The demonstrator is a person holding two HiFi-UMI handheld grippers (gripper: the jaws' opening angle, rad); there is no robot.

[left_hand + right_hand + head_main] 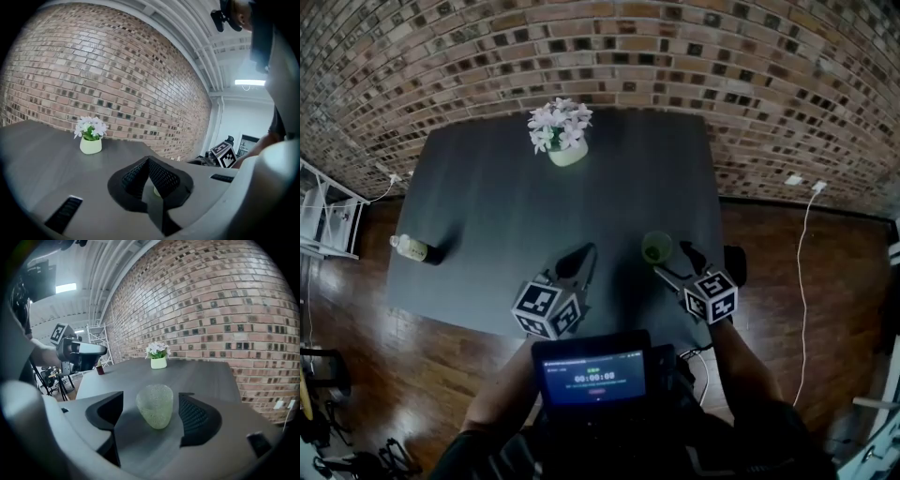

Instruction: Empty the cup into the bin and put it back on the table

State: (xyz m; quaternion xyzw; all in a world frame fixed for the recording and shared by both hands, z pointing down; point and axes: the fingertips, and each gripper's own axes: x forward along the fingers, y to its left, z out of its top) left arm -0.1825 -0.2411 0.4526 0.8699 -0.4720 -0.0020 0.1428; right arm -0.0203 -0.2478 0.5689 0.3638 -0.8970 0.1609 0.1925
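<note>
A translucent green cup (656, 247) stands upright on the dark table (487, 216), near its front right corner. My right gripper (672, 259) is open around it. In the right gripper view the cup (155, 405) sits between the two pads with a gap on each side, touching neither. I cannot see anything inside the cup. My left gripper (577, 259) hovers over the table's front edge to the cup's left, and its jaws (149, 164) meet in a point with nothing held.
A pale pot of white flowers (565, 134) stands at the table's far middle. A small bottle (414, 248) lies at the left edge. The table's right edge (717, 216) is close to the cup. A screen (595, 377) sits at my chest. A white cable (802, 281) runs across the wooden floor.
</note>
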